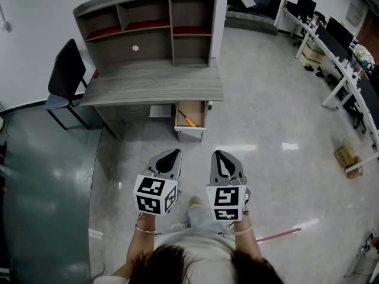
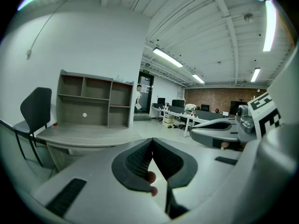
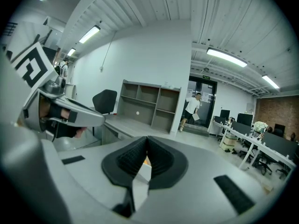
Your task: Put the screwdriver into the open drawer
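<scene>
Two sets of jaws, both pressed together at the tips and clamped on nothing. On your left gripper [image 2: 151, 143] and your right gripper [image 3: 147, 140] the ribbed pads [image 2: 136, 161] meet with no object between them. You hold the two side by side, well back from the front of the desk [image 1: 154, 81], pointed toward it.

The screwdriver [image 1: 188, 120] lies inside the open drawer [image 1: 190, 130], which projects from under the desk's front edge at its right end. The tool rests diagonally on the drawer bottom, orange handle nearer you, and appears to sit wholly within the walls.

Judgement: the placement is done and nothing remains to carry. To close the step well, confirm from above that no part of the tool overhangs the drawer rim. Make no reach into the drawer with shut jaws, since a nudge could roll the tool against a wall.

The desk top is bare grey woodgrain, with a shelf hutch [image 1: 148, 22] along its rear edge. A black chair [image 1: 65, 76] stands at the desk's left end. The floor [image 1: 266, 129] in front and to the right of the desk is pale and glossy, so mind your footing. Workstations [image 1: 340, 52] run well to the desk's right, with a cardboard box [image 1: 348, 157] on the floor that side. A person [image 3: 191, 110] stands at a doorway [image 3: 205, 101] beyond the desk's right end.
</scene>
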Demonstrator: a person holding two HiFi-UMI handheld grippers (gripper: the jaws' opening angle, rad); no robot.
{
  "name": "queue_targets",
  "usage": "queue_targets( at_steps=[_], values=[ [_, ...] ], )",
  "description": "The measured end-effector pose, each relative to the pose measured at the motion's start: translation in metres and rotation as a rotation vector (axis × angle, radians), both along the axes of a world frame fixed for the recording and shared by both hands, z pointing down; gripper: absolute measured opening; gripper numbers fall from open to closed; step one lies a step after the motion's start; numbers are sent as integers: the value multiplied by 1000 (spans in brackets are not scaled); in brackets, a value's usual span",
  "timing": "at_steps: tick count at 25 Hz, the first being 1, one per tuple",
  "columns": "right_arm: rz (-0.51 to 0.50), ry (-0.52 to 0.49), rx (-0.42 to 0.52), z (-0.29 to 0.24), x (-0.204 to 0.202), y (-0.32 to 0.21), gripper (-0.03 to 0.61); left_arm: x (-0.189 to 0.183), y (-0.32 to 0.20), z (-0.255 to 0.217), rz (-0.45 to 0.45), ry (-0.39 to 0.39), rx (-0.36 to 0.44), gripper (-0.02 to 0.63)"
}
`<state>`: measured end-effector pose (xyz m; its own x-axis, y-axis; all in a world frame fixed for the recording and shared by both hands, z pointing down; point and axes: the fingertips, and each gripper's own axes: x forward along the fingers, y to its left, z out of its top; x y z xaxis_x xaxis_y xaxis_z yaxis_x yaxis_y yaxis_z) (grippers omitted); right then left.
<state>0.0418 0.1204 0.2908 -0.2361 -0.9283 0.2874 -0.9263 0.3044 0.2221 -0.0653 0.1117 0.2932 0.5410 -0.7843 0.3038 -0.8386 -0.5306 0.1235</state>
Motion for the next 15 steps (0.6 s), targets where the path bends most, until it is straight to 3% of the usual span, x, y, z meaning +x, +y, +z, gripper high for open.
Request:
queue_targets(
  at_steps=[15],
  values=[
    [19,6,-5,0,-13,52,28,-21,52,2,-7,14,-8,17]
  ],
)
